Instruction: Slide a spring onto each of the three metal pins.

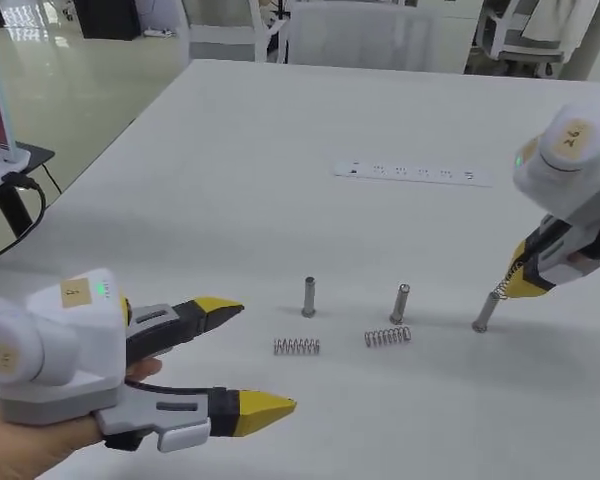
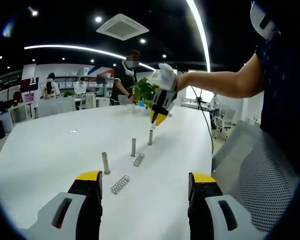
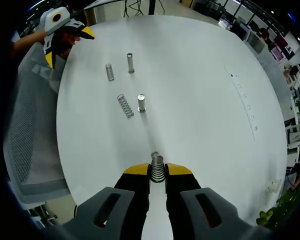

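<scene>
Three metal pins stand upright in a row on the white table (image 1: pixel 230 180): left pin (image 1: pixel 308 297), middle pin (image 1: pixel 401 303), right pin (image 1: pixel 485 312). Two loose springs lie in front of them, one (image 1: pixel 297 346) by the left pin and another (image 1: pixel 388 336) by the middle pin. My right gripper (image 1: pixel 520 285) is shut on a third spring (image 3: pixel 158 167), held tilted just above the right pin's top. My left gripper (image 1: pixel 255 355) hovers open near the front edge, nothing between its fingers. In the left gripper view the pins (image 2: pixel 133 147) and springs (image 2: pixel 120 184) lie ahead.
A white power strip (image 1: pixel 410 173) lies flat on the table behind the pins. Chairs (image 1: pixel 380 35) stand at the far edge. A mesh chair (image 2: pixel 255 170) is by the near side, and people stand in the room beyond.
</scene>
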Demonstrator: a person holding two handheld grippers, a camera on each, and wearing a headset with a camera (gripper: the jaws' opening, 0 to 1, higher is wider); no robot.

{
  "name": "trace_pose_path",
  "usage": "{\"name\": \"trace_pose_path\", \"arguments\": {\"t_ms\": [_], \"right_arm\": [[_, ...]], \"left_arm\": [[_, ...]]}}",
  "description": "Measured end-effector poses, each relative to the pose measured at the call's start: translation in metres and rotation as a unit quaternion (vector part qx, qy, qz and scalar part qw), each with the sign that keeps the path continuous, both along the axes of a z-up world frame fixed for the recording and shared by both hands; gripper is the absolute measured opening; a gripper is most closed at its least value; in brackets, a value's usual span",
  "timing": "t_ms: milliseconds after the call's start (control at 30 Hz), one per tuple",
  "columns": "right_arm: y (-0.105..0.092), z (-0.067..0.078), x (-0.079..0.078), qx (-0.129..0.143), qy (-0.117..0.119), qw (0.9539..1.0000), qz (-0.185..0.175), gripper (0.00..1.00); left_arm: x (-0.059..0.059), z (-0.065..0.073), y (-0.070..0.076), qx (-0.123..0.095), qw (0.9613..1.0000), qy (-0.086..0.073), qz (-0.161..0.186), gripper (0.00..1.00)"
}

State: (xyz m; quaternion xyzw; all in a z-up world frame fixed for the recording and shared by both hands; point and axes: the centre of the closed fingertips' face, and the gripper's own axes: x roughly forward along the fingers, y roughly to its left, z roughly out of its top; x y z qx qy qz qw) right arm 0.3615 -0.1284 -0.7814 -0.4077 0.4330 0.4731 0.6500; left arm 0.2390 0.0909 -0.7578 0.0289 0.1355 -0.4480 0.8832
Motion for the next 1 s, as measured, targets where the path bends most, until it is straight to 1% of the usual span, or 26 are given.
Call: {"name": "trace_pose_path", "arguments": {"t_ms": [400, 800, 1000], "right_arm": [[0.002, -0.008, 0.003, -0.004, 0.009, 1.0000, -0.001, 0.09], [0.003, -0.026, 0.004, -0.016, 0.023, 0.9996, -0.004, 0.09], [0.006, -0.035, 0.004, -0.012, 0.035, 0.9992, -0.012, 0.09]], "left_arm": [[-0.001, -0.001, 0.001, 0.001, 1.0000, 0.002, 0.003, 0.65], [0.000, -0.001, 0.002, 0.001, 1.0000, 0.003, 0.004, 0.65], [0.000, -0.001, 0.001, 0.001, 1.0000, 0.004, 0.003, 0.65]]}}
